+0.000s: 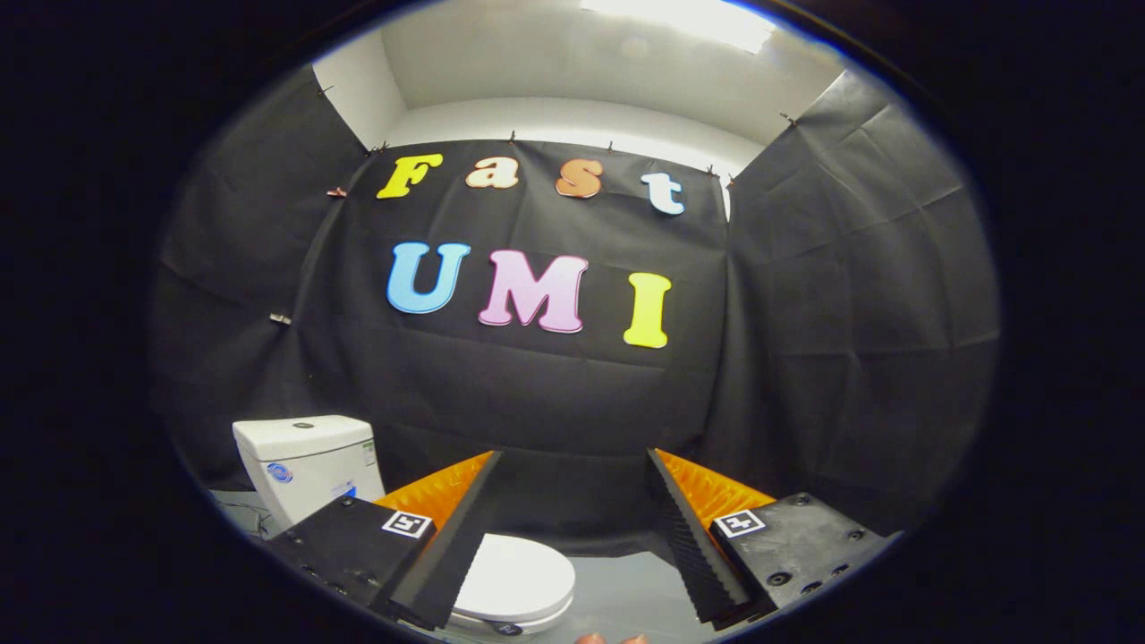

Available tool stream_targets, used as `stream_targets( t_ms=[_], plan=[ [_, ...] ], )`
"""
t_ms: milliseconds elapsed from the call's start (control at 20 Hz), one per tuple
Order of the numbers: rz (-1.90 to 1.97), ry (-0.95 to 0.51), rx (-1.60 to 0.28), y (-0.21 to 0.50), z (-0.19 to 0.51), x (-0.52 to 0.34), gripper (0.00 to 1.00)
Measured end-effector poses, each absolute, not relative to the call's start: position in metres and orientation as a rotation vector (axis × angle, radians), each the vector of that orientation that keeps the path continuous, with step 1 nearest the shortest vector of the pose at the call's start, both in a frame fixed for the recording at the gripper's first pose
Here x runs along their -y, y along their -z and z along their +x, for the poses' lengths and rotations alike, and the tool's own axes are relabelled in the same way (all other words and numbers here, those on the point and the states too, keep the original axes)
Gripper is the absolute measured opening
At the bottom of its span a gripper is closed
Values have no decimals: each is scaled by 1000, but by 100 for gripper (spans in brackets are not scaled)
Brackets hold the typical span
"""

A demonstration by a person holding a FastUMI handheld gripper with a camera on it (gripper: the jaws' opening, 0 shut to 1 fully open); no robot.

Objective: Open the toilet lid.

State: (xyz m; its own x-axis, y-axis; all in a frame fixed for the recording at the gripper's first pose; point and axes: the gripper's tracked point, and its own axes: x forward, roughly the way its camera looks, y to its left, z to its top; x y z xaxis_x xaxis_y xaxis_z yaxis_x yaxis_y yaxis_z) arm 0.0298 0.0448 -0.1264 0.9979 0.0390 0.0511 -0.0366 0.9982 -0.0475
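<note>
A white toilet stands low on the floor, below and ahead of my fingers. Its lid (pixel 519 580) lies flat and closed over the bowl, partly hidden behind my left finger (pixel 456 528). The white cistern (pixel 304 461) rises behind it, to the left of the left finger. My gripper (pixel 572 465) is open, held well above the lid, with nothing between its fingers. The right finger (pixel 689 537) hangs over bare floor to the right of the lid.
Black cloth walls close the booth on the left, back and right. Grey floor (pixel 626 590) lies to the right of the toilet. Fingertips of a person's hand (pixel 613 639) peek in just below the fingers.
</note>
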Motion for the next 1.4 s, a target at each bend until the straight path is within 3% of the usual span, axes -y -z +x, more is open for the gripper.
stream_targets(
  t_ms=[400,650,1400],
  plan=[
    [140,-194,-119,243,23,-79,99],
    [263,-246,-356,335,15,-83,99],
    [761,-181,-835,511,15,-66,99]
  ],
)
